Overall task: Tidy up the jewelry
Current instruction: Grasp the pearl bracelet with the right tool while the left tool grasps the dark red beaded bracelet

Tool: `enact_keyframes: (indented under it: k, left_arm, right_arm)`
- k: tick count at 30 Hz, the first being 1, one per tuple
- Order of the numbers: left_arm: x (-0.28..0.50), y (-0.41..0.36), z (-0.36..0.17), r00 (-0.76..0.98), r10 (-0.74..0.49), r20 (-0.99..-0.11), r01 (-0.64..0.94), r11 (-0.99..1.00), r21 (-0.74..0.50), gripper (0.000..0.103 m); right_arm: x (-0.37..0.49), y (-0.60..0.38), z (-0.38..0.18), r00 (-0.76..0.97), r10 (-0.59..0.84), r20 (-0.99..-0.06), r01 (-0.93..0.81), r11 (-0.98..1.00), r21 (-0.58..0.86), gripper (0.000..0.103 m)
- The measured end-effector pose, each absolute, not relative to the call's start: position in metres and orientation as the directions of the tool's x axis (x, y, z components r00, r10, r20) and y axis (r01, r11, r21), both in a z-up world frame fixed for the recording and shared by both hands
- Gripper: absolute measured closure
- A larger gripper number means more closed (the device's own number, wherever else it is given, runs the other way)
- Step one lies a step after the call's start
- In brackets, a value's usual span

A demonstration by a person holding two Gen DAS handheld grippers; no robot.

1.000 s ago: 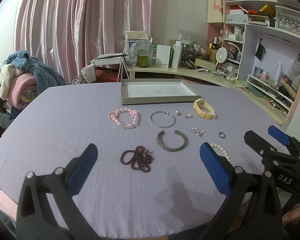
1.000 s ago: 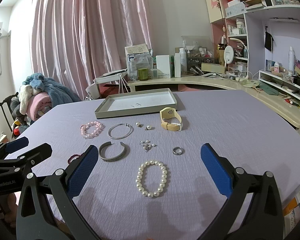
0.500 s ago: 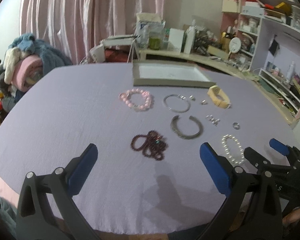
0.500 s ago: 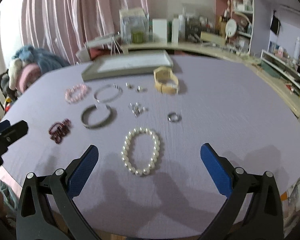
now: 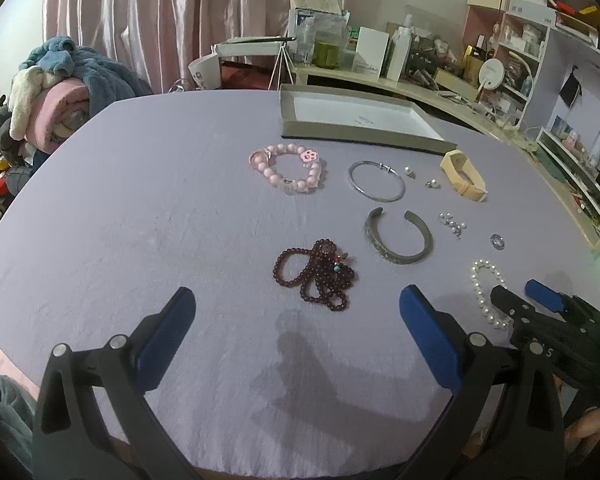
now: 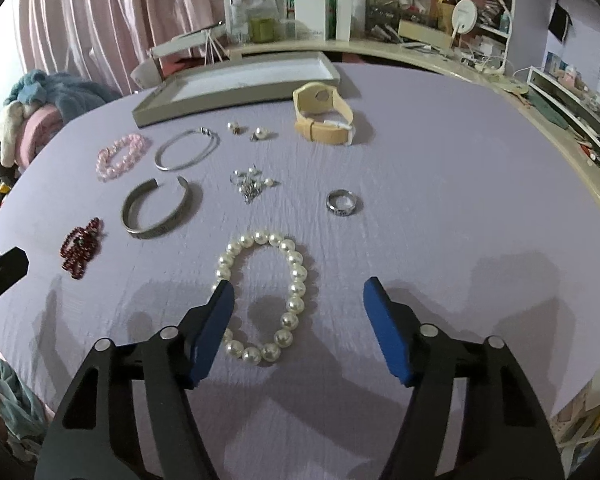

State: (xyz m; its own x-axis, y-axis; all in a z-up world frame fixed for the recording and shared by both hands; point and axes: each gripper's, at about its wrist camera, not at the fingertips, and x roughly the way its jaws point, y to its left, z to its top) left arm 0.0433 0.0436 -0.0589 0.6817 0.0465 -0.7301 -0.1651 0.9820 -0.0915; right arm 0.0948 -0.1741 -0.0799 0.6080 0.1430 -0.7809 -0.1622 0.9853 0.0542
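2 hand-held grippers open, empty; right hand-held gripper [image 6: 299, 320] has advanced, jaws straddling pearl bracelet [image 6: 262, 296] near tabletop [image 6: 440, 184] front edge; grasp likely next; tray [image 6: 236, 88] unfilled.

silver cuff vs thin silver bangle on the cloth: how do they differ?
The silver cuff is a wide, dull flat band with an open gap; the thin silver bangle is a slim, shiny wire loop that closes at a small clasp. The cuff lies nearer the grippers, beside the dark red beads; the bangle lies farther back, beside the pink bead bracelet. Both rest flat on the purple cloth, untouched.
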Motion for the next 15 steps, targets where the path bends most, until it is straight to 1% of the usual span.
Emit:
enact_keyframes:
  k: [5, 6, 7, 8, 9, 10, 12, 15]
  left_arm:
    - [0.053, 0.042, -0.061, 0.665, 0.050, -0.745, -0.176, 0.980, -0.092, 0.002]
    - [0.055, 0.042, -0.062, 0.661, 0.050, -0.748, -0.177, 0.980, -0.091, 0.002]
    - [0.058, 0.041, -0.063, 0.656, 0.051, -0.753, -0.177, 0.980, -0.088, 0.002]
    - [0.060, 0.040, -0.063, 0.653, 0.055, -0.755, -0.179, 0.980, -0.084, 0.002]
    - [0.064, 0.040, -0.064, 0.645, 0.060, -0.761, -0.183, 0.980, -0.078, 0.002]
    - [0.068, 0.040, -0.065, 0.637, 0.063, -0.768, -0.188, 0.979, -0.075, 0.002]
    - [0.075, 0.043, -0.068, 0.620, 0.070, -0.782, -0.199, 0.977, -0.071, 0.002]
    - [0.085, 0.045, -0.073, 0.599, 0.069, -0.798, -0.207, 0.976, -0.071, 0.005]
  right_arm:
    - [0.101, -0.179, -0.082, 0.595, 0.142, -0.791, -0.161, 0.985, 0.055, 0.037]
    - [0.102, -0.178, -0.082, 0.596, 0.139, -0.791, -0.164, 0.985, 0.050, 0.041]
    - [0.102, -0.176, -0.082, 0.604, 0.119, -0.788, -0.165, 0.986, 0.023, 0.059]
    - [0.101, -0.175, -0.080, 0.605, 0.146, -0.782, -0.195, 0.980, 0.032, 0.073]
    - [0.101, -0.172, -0.080, 0.601, 0.157, -0.784, -0.215, 0.976, 0.031, 0.093]
    - [0.101, -0.169, -0.079, 0.596, 0.153, -0.788, -0.235, 0.972, 0.011, 0.093]
    - [0.103, -0.171, -0.077, 0.588, 0.176, -0.790, -0.249, 0.968, 0.031, 0.093]
    - [0.103, -0.184, -0.063, 0.631, 0.209, -0.747, -0.241, 0.968, 0.067, 0.093]
